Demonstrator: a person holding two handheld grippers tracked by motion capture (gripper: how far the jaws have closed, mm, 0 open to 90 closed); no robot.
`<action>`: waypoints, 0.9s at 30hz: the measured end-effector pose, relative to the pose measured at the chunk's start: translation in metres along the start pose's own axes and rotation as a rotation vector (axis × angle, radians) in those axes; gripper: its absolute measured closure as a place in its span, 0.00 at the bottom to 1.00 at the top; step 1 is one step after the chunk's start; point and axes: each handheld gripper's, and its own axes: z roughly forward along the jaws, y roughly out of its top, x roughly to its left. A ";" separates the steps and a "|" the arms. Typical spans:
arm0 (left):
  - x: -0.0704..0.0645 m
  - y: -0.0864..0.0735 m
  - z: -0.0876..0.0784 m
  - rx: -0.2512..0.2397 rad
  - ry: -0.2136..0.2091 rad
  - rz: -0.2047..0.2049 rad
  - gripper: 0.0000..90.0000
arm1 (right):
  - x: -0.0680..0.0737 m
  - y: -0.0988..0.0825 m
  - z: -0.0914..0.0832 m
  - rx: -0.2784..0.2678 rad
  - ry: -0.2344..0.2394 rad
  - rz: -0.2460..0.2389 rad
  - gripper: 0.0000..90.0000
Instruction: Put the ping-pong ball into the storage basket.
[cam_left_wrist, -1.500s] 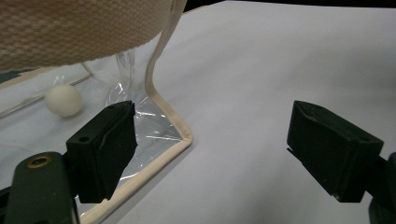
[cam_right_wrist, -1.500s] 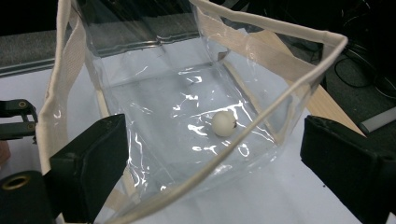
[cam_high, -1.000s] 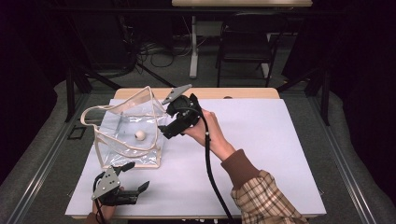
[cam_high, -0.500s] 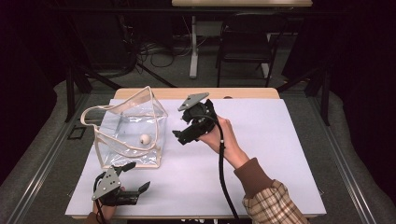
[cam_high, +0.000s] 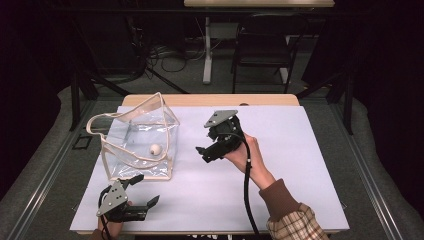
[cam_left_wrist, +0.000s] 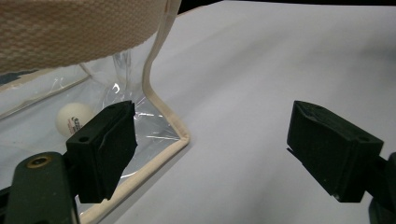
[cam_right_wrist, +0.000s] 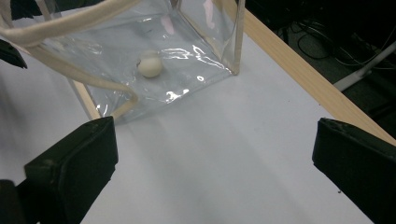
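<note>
We see a clear bag (cam_high: 137, 142) with cream trim standing at 10 o'clock on the white table (cam_high: 300, 165), a white ball (cam_high: 156, 149) lying inside on its floor. The right gripper (cam_high: 210, 147) hangs at 3 o'clock of the bag, jaws spread wide and empty, having just been opening. The left gripper (cam_high: 142, 192), at 6 o'clock of the bag, is likewise spread and empty. Its own view brings out print on the ball (cam_left_wrist: 72, 118); the right gripper view shows the table's wooden edge (cam_right_wrist: 299, 70).
</note>
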 end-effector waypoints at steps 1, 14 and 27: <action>0.000 0.000 0.000 0.000 0.000 0.000 0.18 | 0.000 -0.003 0.000 0.001 -0.004 0.001 0.00; 0.000 0.000 0.000 0.004 0.003 0.000 0.18 | 0.001 -0.033 -0.006 -0.008 -0.021 0.008 0.00; 0.000 0.000 0.000 0.007 0.003 -0.001 0.18 | 0.002 -0.065 -0.020 -0.031 -0.042 0.028 0.00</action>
